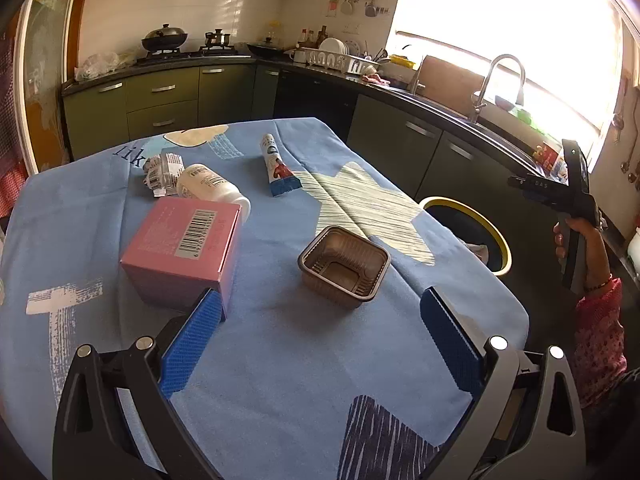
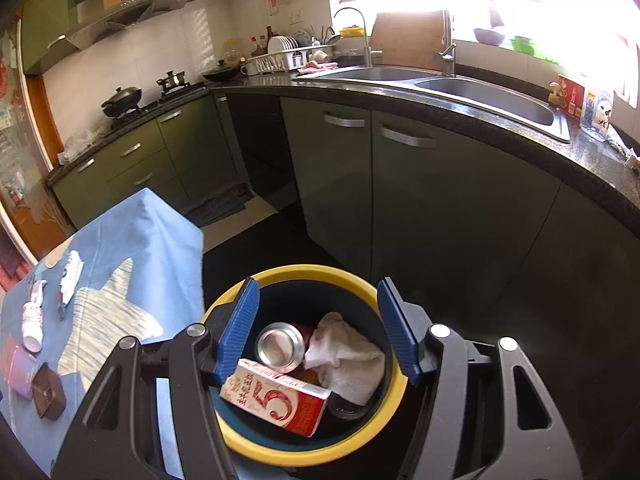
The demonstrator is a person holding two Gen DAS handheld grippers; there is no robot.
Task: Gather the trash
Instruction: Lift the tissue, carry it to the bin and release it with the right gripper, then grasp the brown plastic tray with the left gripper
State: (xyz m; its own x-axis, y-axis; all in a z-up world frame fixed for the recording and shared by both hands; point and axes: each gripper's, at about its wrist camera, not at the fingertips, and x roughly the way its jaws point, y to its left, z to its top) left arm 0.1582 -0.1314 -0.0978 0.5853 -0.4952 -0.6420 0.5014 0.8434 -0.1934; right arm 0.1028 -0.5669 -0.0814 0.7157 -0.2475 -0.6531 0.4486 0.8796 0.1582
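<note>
Now, drop step: your right gripper (image 2: 316, 330) hangs parted and empty over the yellow-rimmed round bin (image 2: 298, 454), red-and-white carton (image 2: 276, 400) below. Left gripper (image 1: 320, 344), spread and empty, faces the brown ribbed plastic tray (image 1: 344, 266) just ahead; closing on it looks next.

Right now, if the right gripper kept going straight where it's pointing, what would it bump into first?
Probably the trash inside the yellow-rimmed bin: the right gripper, jaws open and empty, points down into it, likely reaching the silver can first. Depth is unclear.

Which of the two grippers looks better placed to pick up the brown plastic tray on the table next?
Left, probably. The left gripper is open over the table, with the brown tray just ahead between its fingers. The right gripper hangs open over the yellow-rimmed bin, beside the table.
</note>
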